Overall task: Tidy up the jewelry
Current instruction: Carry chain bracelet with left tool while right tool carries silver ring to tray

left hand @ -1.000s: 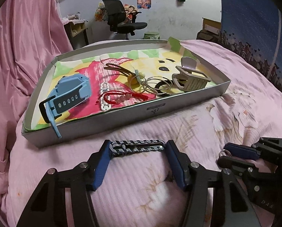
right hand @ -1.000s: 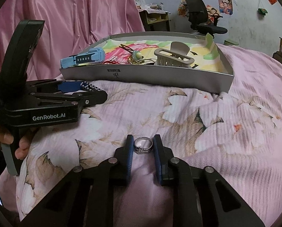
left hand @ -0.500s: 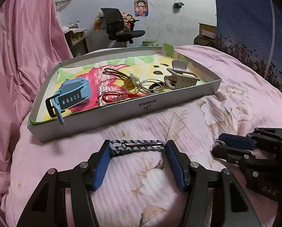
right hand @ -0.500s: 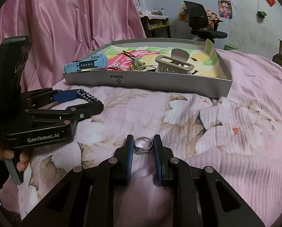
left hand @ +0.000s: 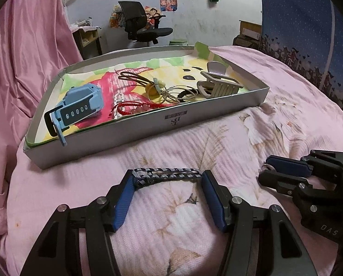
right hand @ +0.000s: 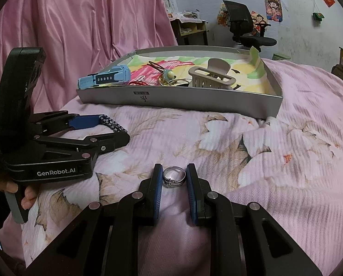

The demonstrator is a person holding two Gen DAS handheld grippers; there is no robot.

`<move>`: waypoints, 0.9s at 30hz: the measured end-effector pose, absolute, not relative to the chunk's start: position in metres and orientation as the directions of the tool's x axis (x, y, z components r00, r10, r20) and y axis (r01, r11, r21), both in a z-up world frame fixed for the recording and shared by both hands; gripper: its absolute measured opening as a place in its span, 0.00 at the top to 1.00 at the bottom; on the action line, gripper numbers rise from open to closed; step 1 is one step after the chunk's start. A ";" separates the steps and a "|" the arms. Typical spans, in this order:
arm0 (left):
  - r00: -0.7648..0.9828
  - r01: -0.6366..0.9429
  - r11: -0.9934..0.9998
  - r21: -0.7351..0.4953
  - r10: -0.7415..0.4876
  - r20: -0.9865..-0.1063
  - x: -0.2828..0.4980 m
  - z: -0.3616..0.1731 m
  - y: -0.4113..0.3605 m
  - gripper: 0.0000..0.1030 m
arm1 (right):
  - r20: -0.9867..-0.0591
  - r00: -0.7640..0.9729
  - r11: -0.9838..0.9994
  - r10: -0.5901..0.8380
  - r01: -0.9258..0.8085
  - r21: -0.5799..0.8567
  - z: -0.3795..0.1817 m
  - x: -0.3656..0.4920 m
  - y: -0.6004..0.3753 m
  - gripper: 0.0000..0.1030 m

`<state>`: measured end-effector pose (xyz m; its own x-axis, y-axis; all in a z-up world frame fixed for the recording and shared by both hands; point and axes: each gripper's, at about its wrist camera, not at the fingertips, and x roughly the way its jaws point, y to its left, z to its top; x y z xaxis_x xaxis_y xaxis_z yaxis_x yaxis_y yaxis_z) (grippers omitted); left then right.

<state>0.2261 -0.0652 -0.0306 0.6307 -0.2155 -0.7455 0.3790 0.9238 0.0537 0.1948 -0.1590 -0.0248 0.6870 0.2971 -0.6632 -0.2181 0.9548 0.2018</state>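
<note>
A pink flowered bed (right hand: 275, 161) is carrying a grey tray (left hand: 148, 133) lying ahead of both tongs, with an office chair (left hand: 141, 25) beyond. "GenRobot.AI" is showing on the left tongs (left hand: 169, 177), which are pinching a braided bracelet (left hand: 166, 174) lengthwise. The right tongs (right hand: 173, 177) are pinching a silver ring (right hand: 174, 176).

We see the tray (left hand: 146, 135) lying on the bed (left hand: 286, 119), beyond both grippers. In it, the watch (left hand: 79, 108) sits at the left end, the beaded cord (left hand: 134, 109) just right of it, the hoops (left hand: 178, 93) in the middle and the hair claw (left hand: 219, 85) at the right end. Nearer us, the left gripper (left hand: 168, 179) has a bracelet (left hand: 168, 174) stretched across its jaws, above the bed. To its right the right gripper (right hand: 173, 179) has a ring (right hand: 174, 176) between its jaws.
</note>
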 end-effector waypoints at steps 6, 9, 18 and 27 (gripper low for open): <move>0.654 0.391 0.920 0.029 -0.255 -0.712 0.219 -0.023 -0.061 0.46 | -0.648 0.697 0.951 0.308 -0.222 0.213 -0.022 0.193 -0.162 0.82; 0.679 0.394 0.919 0.006 -0.286 -0.676 0.212 -0.016 -0.055 0.46 | -0.626 0.712 0.948 0.317 -0.220 0.230 -0.018 0.191 -0.167 0.82; 0.759 0.359 0.933 -0.006 -0.296 -0.580 0.209 0.011 -0.049 0.46 | -0.549 0.773 0.945 0.318 -0.215 0.245 0.007 0.202 -0.178 0.82; 0.781 0.284 0.958 -0.042 -0.257 -0.569 0.250 0.022 -0.051 0.46 | -0.481 0.831 0.955 0.280 -0.188 0.231 0.030 0.246 -0.188 0.82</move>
<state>0.2502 -0.0509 0.0225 0.7810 -0.2570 -0.5692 0.2843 0.9578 -0.0424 0.2463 -0.1881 0.0305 0.8312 0.2797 -0.4805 -0.1875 0.9546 0.2314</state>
